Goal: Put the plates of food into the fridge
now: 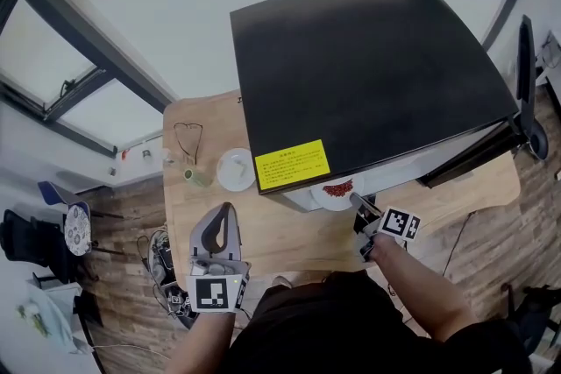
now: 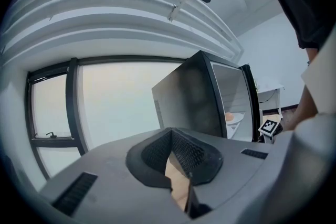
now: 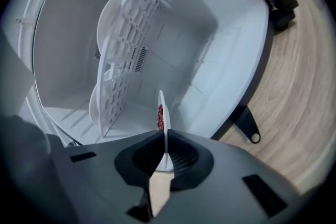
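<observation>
A white plate of red food (image 1: 337, 188) is held by its rim at the mouth of the black fridge (image 1: 368, 66). My right gripper (image 1: 356, 201) is shut on it. In the right gripper view the plate of red food (image 3: 162, 107) stands edge-on between the pads (image 3: 176, 157), pointing into the white fridge interior (image 3: 210, 50), beside a white shelf grid (image 3: 128, 50). Another plate (image 3: 107, 23) lies behind that grid. My left gripper (image 1: 225, 213) hovers over the table's front edge, shut with nothing in it (image 2: 170, 138). A plate with orange food (image 2: 234, 117) shows inside the fridge.
The fridge stands on a wooden table (image 1: 280, 232). A white dish (image 1: 235, 168), a green object (image 1: 197, 178) and a pair of glasses (image 1: 187, 137) lie left of the fridge. The open fridge door (image 1: 526, 83) sticks out at the right. Windows (image 1: 70, 92) lie beyond the table.
</observation>
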Tool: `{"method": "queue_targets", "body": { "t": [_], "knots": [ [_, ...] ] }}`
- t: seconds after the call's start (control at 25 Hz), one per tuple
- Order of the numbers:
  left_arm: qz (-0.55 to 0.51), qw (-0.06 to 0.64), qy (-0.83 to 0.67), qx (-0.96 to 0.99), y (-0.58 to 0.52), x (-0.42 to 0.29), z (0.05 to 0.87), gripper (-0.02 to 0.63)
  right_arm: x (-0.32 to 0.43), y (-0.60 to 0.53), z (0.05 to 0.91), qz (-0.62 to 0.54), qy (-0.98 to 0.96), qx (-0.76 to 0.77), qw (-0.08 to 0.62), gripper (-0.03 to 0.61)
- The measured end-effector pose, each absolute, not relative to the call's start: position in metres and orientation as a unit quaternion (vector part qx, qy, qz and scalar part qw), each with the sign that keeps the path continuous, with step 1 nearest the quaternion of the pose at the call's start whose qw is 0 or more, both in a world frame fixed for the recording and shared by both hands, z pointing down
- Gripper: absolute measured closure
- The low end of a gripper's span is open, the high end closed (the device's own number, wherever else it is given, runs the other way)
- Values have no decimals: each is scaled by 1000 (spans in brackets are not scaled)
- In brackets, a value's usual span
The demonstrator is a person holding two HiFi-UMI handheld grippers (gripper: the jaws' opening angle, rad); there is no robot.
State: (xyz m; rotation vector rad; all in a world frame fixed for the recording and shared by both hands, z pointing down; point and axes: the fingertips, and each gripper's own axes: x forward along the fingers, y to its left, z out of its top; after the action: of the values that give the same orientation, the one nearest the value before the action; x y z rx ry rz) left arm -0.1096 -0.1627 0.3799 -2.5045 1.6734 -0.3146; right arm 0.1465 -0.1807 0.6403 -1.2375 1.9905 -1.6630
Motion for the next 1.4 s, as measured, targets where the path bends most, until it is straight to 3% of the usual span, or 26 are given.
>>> {"method": "queue_targets", "body": {
  "t": [0.36, 0.64, 1.12, 1.4],
  "knots": [
    [-110, 56, 600, -791, -149, -160, 379, 611, 141, -206, 649, -570, 674, -458, 104, 546],
    [-110, 49, 629, -768, -136, -194, 382, 611, 141, -223, 645, -501, 700, -508, 20, 545],
    [-114, 52, 620, -775, -137, -188, 382, 611, 151, -227, 662, -373, 714, -565, -178, 431],
    [-111, 55, 611, -782, -140, -177, 381, 611, 159, -221, 668, -371, 706, -571, -197, 410]
  ]
}}
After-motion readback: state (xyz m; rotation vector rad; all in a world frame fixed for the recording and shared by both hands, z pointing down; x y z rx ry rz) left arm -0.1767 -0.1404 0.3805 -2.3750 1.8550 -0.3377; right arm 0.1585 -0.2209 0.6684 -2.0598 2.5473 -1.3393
